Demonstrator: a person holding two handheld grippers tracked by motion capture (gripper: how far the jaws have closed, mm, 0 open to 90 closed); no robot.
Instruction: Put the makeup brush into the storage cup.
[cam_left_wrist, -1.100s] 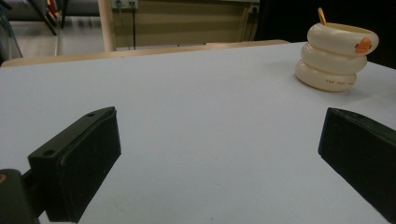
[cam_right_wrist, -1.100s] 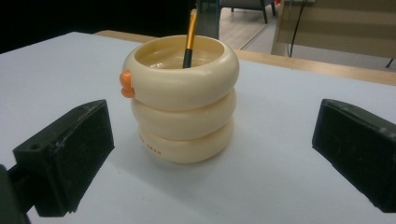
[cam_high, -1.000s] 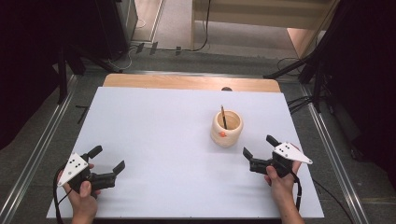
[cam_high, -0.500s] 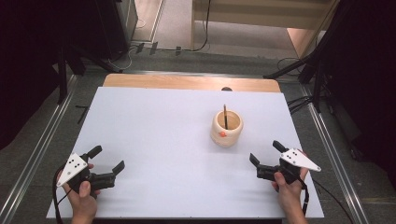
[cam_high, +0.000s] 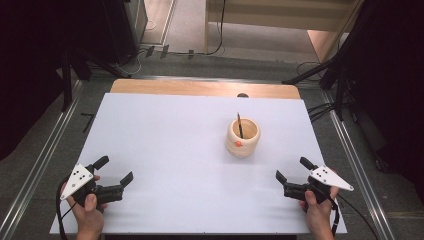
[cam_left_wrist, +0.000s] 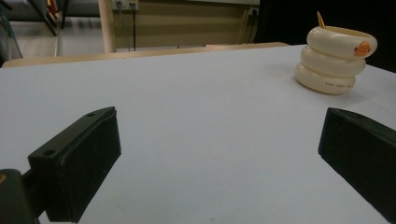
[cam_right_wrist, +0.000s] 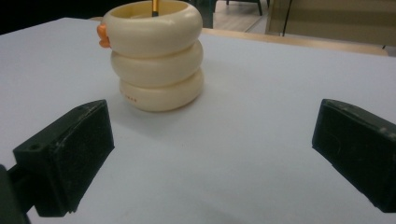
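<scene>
High view first: a cream pen holder (cam_high: 243, 137), built like three stacked rings with a small orange knob on its side, stands on the white table (cam_high: 165, 145) right of centre, and a thin dark pencil (cam_high: 239, 124) sticks up out of it, nearly upright with a slight lean. The right gripper (cam_high: 295, 176) rests near the table's front right corner, held in a hand (cam_high: 317, 212), its jaws spread apart and empty. The left gripper (cam_high: 116, 171) sits at the front left corner, jaws likewise parted with nothing between them. The holder lies ahead of the right gripper and a little to its left; from the left gripper it is well apart, far across the table to the right. So the right hand is clearly the nearer one for any reach toward the pencil.

Left gripper view: both black jaws stand wide over bare table, and the pen holder (cam_left_wrist: 334, 59) appears far off at the upper right, only the pencil's tip (cam_left_wrist: 320, 20) peeking above its rim.

Right gripper view: the jaws are wide here too, and the pen holder (cam_right_wrist: 155, 53) stands close, ahead and left of the line between them. The pencil (cam_right_wrist: 154, 5) is cut off at the top edge, so its lean is hard to judge here; it looks roughly vertical. I judge a grasp would need the gripper to swing left and rise, closing across that upright axis.
</scene>
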